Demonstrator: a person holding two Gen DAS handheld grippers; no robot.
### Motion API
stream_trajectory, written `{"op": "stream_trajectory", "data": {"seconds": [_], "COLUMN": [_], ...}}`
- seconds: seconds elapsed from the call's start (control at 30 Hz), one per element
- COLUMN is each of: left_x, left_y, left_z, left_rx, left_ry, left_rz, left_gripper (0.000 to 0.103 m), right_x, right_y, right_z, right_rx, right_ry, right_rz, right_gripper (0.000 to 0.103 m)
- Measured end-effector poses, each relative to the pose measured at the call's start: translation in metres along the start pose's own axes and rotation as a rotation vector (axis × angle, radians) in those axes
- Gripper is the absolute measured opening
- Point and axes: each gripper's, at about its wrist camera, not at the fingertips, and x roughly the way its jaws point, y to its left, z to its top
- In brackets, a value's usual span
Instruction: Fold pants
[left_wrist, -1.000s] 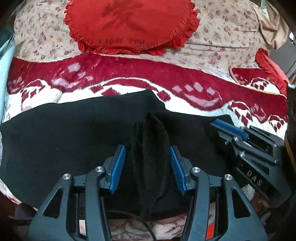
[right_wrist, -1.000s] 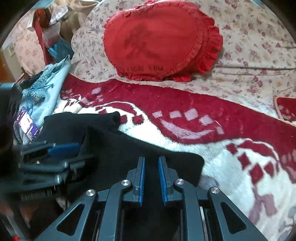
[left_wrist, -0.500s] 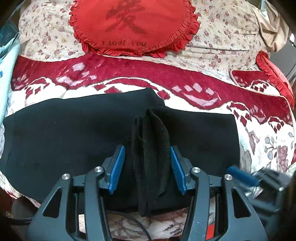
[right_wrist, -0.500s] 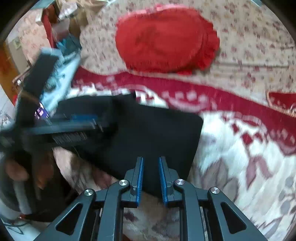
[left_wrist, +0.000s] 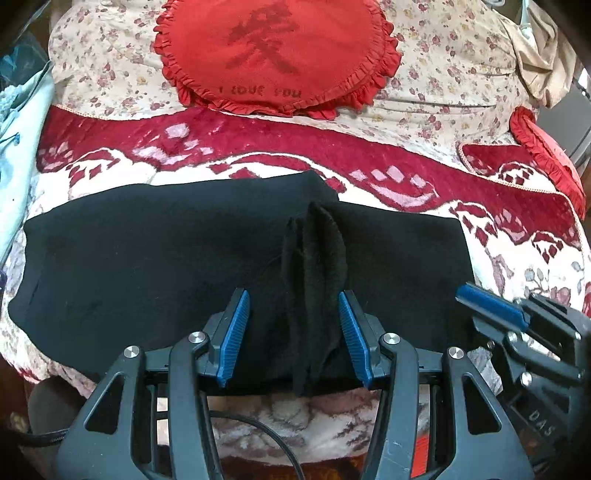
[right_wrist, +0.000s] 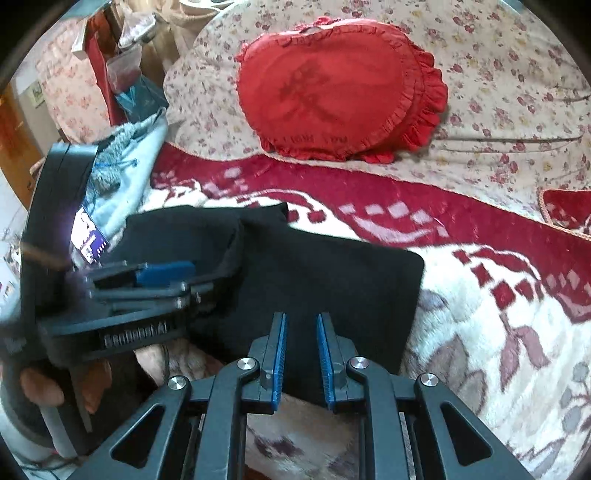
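Black pants (left_wrist: 147, 258) bunched between the half-open left tool (left_wrist: 293, 332); right tool (right_wrist: 300, 354) narrow, empty.

- Your left claw (left_wrist: 293, 336) points steeply down, its blue pads (left_wrist: 233, 334) set well apart, with a bunched ridge of the black pants (left_wrist: 147, 258) standing between them; the right pad touches the fabric, the left pad does not.
- Your right claw (right_wrist: 300, 360) also tilts downward, its pads a narrow gap apart with nothing pinched in that gap.
- In the right wrist view, your left hand (right_wrist: 55, 387) wraps the left claw's handle at the near left.
- The two claws sit near each other, side by side.
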Motion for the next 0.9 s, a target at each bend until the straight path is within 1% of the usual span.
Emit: {"op": "stream_trajectory", "data": {"seconds": [0.07, 0.23, 0.33, 0.43, 0.5, 0.63, 0.73, 0.9], "left_x": [-0.001, 0.000, 0.004, 0.009, 0.011, 0.014, 0.014, 0.011], "left_y": [0.001, 0.004, 0.004, 0.004, 0.003, 0.005, 0.005, 0.007], "left_z": [-0.001, -0.005, -0.008, -0.009, -0.008, -0.006, -0.006, -0.007], "left_rx": [-0.007, -0.017, -0.027, -0.018, -0.014, -0.022, -0.027, -0.035], "left_ry": [-0.001, 0.005, 0.016, 0.017, 0.013, 0.013, 0.015, 0.021], "left_rz": [0.000, -0.009, -0.016, -0.010, -0.008, -0.012, -0.017, -0.026], "left_gripper": [0.050, 0.050, 0.050, 0.050, 0.052, 0.054, 0.054, 0.054], "right_x": [0.003, 0.018, 0.028, 0.043, 0.052, 0.062, 0.062, 0.040], "right_y": [0.003, 0.008, 0.005, -0.002, -0.006, -0.008, -0.006, 0.000], "right_z": [0.005, 0.015, 0.020, 0.026, 0.029, 0.038, 0.043, 0.039], "right_rx": [0.002, -0.011, -0.022, -0.013, -0.003, 0.002, -0.005, -0.022], "right_ry": [-0.003, 0.013, 0.022, 0.044, 0.058, 0.050, 0.057, 0.024], "right_rz": [0.011, 0.006, -0.018, -0.036, -0.033, -0.022, -0.022, -0.027], "right_gripper": [0.016, 0.016, 0.016, 0.016, 0.016, 0.017, 0.017, 0.018]}}
